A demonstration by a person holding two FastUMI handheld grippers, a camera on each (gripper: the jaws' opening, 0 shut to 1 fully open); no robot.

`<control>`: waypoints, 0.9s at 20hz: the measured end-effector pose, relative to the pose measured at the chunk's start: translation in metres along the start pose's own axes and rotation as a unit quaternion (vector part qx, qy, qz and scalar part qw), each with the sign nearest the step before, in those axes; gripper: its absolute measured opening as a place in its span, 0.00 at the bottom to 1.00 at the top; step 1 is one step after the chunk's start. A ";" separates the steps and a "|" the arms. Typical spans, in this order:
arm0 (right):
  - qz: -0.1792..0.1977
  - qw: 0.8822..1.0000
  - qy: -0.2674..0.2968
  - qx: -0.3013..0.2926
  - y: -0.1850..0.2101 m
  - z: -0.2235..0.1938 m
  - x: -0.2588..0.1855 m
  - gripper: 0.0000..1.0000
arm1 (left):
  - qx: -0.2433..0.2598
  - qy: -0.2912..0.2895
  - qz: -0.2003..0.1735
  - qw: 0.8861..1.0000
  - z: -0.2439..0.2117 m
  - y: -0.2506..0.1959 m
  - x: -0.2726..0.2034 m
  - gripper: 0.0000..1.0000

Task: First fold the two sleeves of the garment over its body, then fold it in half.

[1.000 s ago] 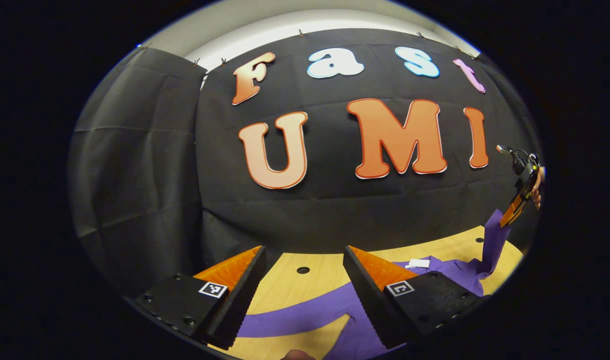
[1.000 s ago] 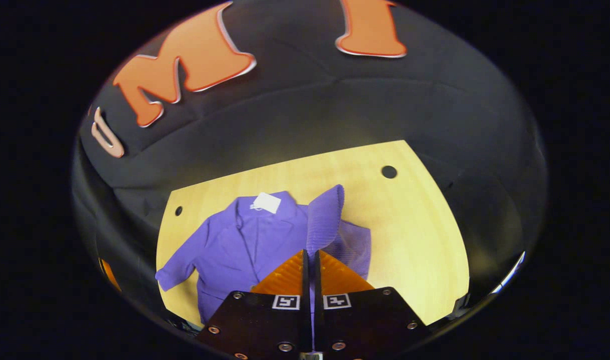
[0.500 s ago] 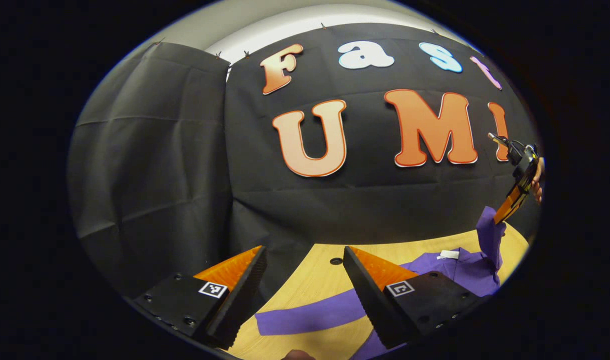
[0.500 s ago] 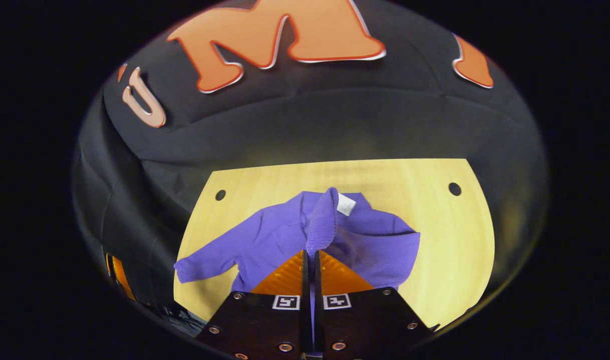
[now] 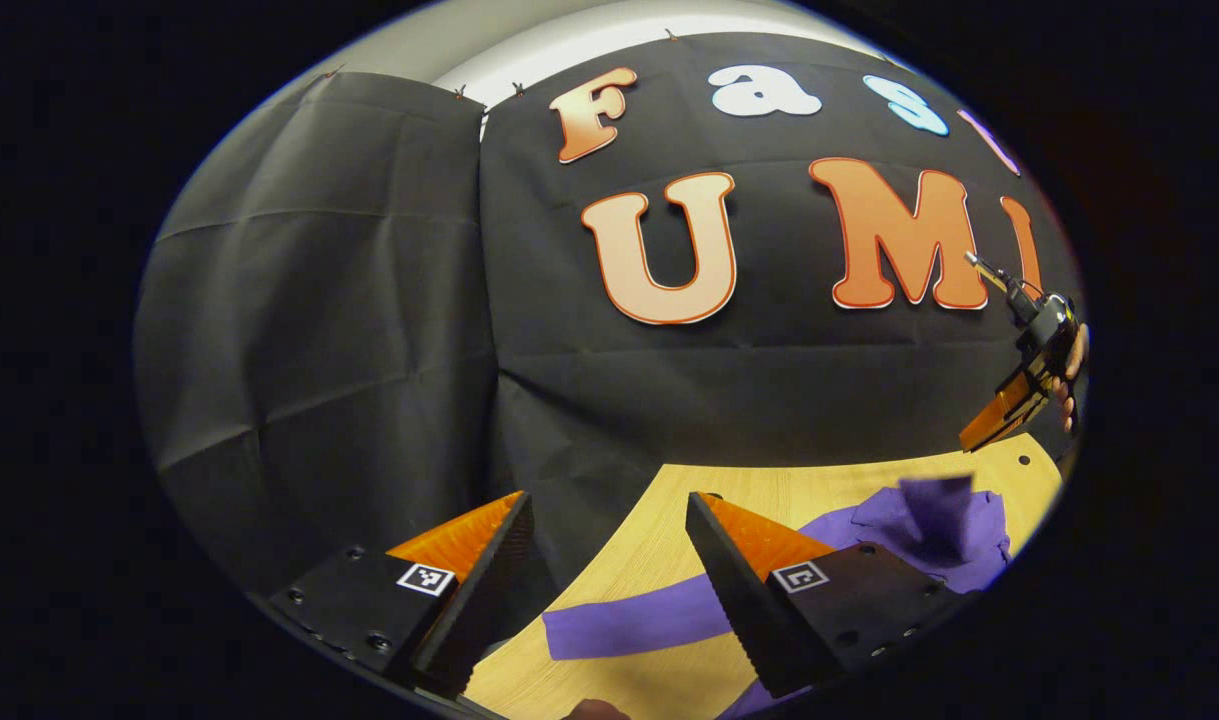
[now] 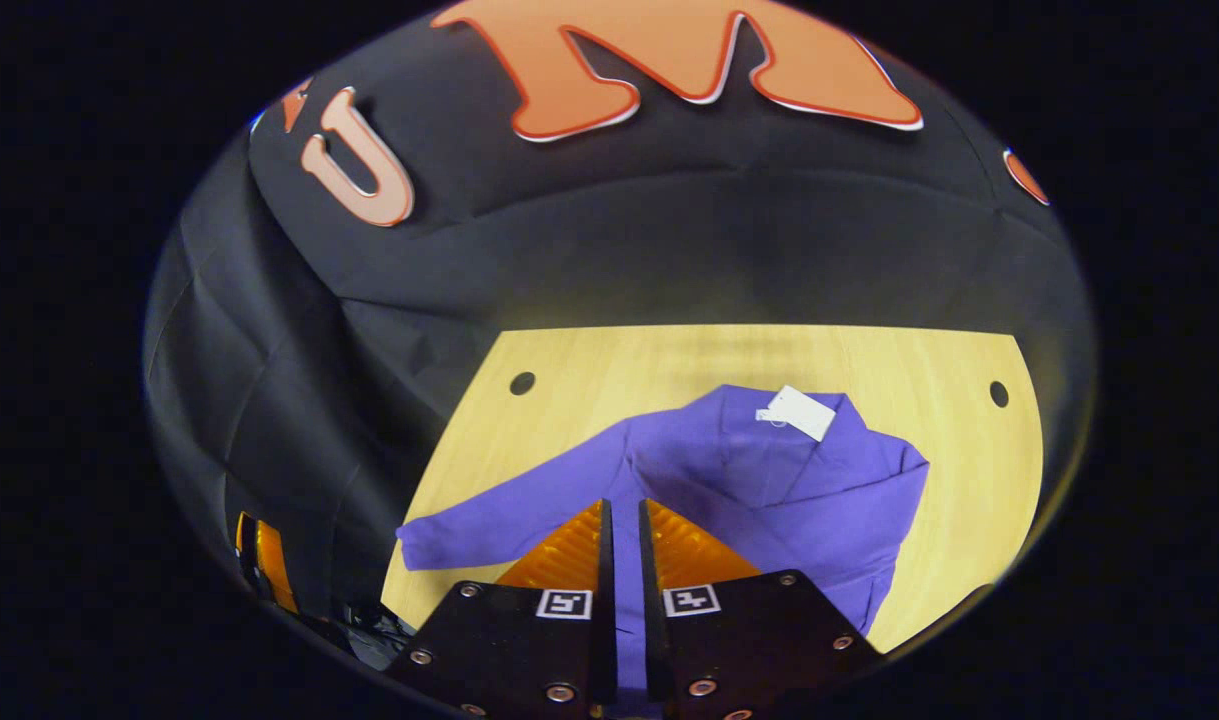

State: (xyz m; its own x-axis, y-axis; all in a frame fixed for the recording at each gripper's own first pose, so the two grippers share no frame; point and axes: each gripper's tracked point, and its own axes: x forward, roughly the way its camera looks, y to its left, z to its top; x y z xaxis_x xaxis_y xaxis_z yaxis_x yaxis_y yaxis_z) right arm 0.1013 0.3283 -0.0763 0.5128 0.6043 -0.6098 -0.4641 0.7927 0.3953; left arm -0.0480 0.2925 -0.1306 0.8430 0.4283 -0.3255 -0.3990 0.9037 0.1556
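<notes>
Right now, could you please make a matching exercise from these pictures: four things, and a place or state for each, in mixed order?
Things:
1 white tag
2 unfolded sleeve
3 left hand-held gripper
4 table

Places or states:
a fingers wide apart, holding nothing
b has round holes
c lies on the purple garment
d stretched out flat on the wood

Pairs: 1-c, 2-d, 3-a, 4-b.

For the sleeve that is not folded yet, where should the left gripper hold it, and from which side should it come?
Probably at the cuff end of the flat sleeve. It lies stretched away from the garment's body onto bare table, so the open left gripper could come down from above at the outer end and carry it over the body.
</notes>
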 end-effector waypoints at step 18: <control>-0.116 0.963 -0.240 -0.038 -0.085 0.057 -0.166 0.95 | -0.104 0.275 -0.036 0.955 -0.132 -0.007 0.088 1.00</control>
State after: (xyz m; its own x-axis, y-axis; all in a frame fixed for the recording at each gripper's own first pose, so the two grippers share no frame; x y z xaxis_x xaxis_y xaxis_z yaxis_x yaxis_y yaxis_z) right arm 0.0970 0.1648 0.0309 0.8752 0.3944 -0.2801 -0.3398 0.9133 0.2243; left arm -0.0185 0.3245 -0.2831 0.5767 0.2479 -0.7784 -0.4581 0.8871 -0.0569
